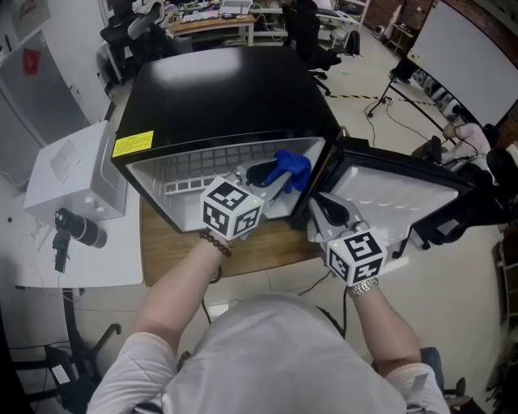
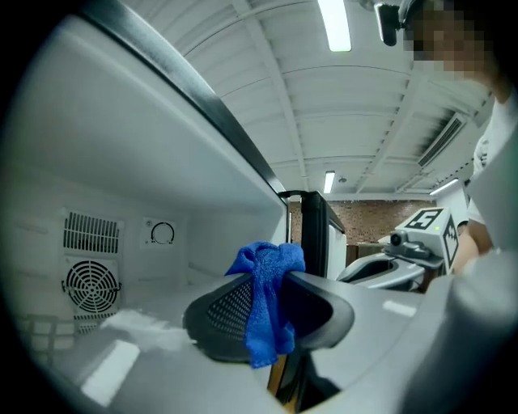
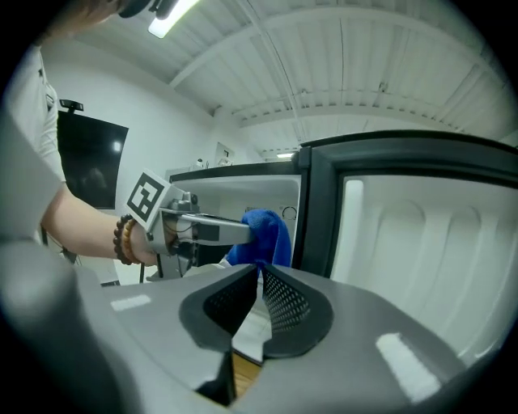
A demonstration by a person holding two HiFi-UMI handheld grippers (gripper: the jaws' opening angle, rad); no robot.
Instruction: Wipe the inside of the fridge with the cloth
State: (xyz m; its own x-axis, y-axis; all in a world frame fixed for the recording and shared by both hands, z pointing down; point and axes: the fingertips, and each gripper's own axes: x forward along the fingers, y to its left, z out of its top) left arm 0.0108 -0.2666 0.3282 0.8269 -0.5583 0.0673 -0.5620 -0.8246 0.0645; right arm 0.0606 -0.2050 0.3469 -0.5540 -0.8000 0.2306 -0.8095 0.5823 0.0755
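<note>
Clamping crumpled blue terry cloth (image 2: 264, 263) in left gripper (image 2: 273, 285) at black fridge's (image 1: 227, 89) right front edge; holding right gripper (image 3: 259, 281) closed, empty.

Floor: pale smooth floor (image 1: 364, 73), with black cables (image 1: 394, 113) trailing across it.
Desk: wooden desk (image 1: 174, 255); a white side table (image 1: 48, 263) stands just beside it on the left and carries a white box (image 1: 73, 174).
Far end: cluttered far desks (image 1: 210, 23) and dark office chairs (image 1: 312, 36).
Right side: a large white board (image 1: 469, 48).
Ceiling: white ribbed ceiling (image 2: 364, 105) with lit strip lights (image 2: 334, 24).
Walls: a brick wall (image 2: 364, 217); a white wall (image 3: 154, 121) bearing a black screen (image 3: 89, 174).
</note>
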